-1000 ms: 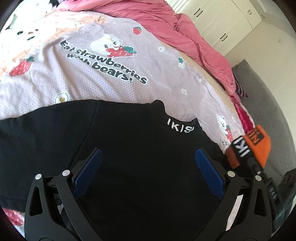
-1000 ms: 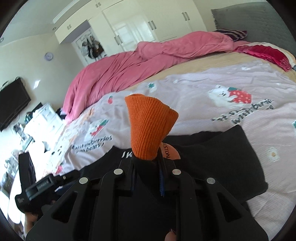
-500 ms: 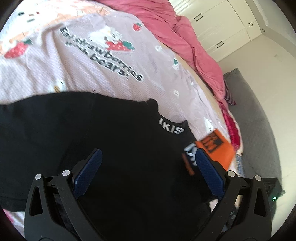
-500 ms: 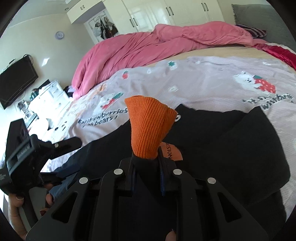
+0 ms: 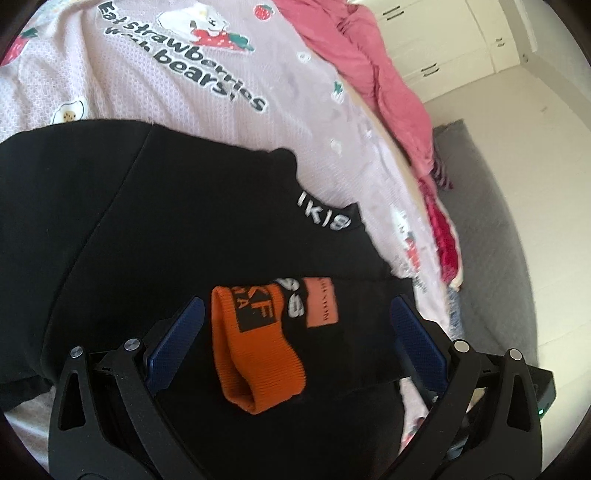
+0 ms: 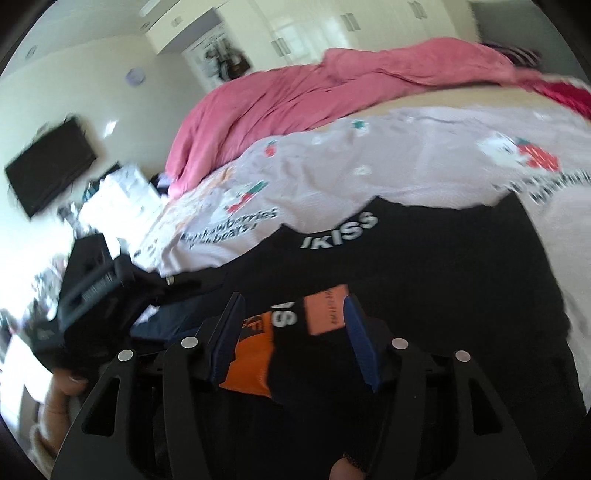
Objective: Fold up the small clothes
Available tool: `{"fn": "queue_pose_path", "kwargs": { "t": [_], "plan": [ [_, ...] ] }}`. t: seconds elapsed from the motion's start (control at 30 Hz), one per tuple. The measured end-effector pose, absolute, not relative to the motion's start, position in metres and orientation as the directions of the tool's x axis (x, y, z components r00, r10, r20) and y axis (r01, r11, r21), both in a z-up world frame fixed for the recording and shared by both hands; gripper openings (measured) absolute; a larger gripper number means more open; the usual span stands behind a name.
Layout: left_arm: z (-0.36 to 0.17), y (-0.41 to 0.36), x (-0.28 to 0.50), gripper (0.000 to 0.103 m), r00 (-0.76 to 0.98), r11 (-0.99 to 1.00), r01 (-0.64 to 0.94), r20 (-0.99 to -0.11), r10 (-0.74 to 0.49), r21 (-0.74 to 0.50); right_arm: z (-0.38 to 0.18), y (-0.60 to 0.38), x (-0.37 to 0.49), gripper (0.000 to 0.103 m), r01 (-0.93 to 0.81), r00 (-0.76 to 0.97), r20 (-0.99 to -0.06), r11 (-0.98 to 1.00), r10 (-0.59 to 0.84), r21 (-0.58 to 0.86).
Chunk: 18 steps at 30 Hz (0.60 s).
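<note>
A black sweatshirt (image 5: pixel 147 229) with white collar lettering lies flat on the bed; it also shows in the right wrist view (image 6: pixel 424 266). One sleeve with an orange ribbed cuff (image 5: pixel 258 358) and an orange patch (image 5: pixel 321 302) is folded across its body. My left gripper (image 5: pixel 295 332) is open, its blue pads either side of the cuff, just above the cloth. My right gripper (image 6: pixel 291 332) is open, with the cuff (image 6: pixel 251 358) and the patch (image 6: pixel 327 314) lying between its pads. The left gripper's body (image 6: pixel 96 280) shows at the left of the right wrist view.
The sweatshirt lies on a lilac strawberry-bear bedsheet (image 5: pixel 221 74). A pink duvet (image 6: pixel 314 96) is bunched at the far side of the bed. A grey rug (image 5: pixel 491 258) lies on the floor to the right. White wardrobes (image 6: pixel 314 29) and a wall TV (image 6: pixel 48 166) stand beyond.
My right gripper carried the orange cuff leftward over the sweatshirt body, lowered it and opened. The sleeve now lies folded across the body. The left gripper stayed open.
</note>
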<state>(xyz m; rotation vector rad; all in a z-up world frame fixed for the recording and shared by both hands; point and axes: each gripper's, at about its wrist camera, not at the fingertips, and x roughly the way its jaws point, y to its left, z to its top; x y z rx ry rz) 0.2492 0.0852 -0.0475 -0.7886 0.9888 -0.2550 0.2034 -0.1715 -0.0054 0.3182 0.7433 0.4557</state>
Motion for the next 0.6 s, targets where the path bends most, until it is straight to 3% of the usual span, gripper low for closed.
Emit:
{"fn": "queue_pose_path", "kwargs": {
  "t": [0.23, 0.33, 0.4, 0.5, 0.53, 0.57, 0.6],
  "plan": [
    [-0.057, 0.069, 0.25, 0.091, 0.516, 0.741, -0.144, -0.689, -0.509, -0.656, -0.009, -0.223, 0.189, 0.057, -0.161, 0.686, -0.578, 0.867, 0.441, 0.471],
    [-0.064, 0.057, 0.252, 0.073, 0.5, 0.757, -0.15, -0.709, -0.497, -0.636, -0.011, -0.235, 0.183, 0.059, -0.138, 0.7, -0.573, 0.867, 0.427, 0.478],
    [-0.066, 0.053, 0.253, 0.066, 0.498, 0.786, -0.149, -0.732, -0.465, -0.6, -0.012, -0.242, 0.181, 0.059, -0.124, 0.7, -0.57, 0.859, 0.43, 0.497],
    [-0.066, 0.052, 0.253, 0.037, 0.513, 0.797, -0.14, -0.732, -0.449, -0.587, -0.014, -0.253, 0.178, 0.059, -0.106, 0.703, -0.568, 0.852, 0.429, 0.512],
    [-0.065, 0.053, 0.253, 0.02, 0.516, 0.805, -0.139, -0.736, -0.439, -0.577, -0.014, -0.255, 0.177, 0.059, -0.103, 0.704, -0.568, 0.852, 0.427, 0.513],
    [-0.064, 0.053, 0.253, 0.011, 0.52, 0.822, -0.137, -0.747, -0.415, -0.552, -0.014, -0.259, 0.176, 0.059, -0.099, 0.705, -0.568, 0.852, 0.425, 0.514],
    [-0.063, 0.052, 0.253, 0.011, 0.522, 0.829, -0.13, -0.749, -0.409, -0.544, -0.014, -0.262, 0.175, 0.059, -0.096, 0.707, -0.566, 0.851, 0.424, 0.517]
  ]
}}
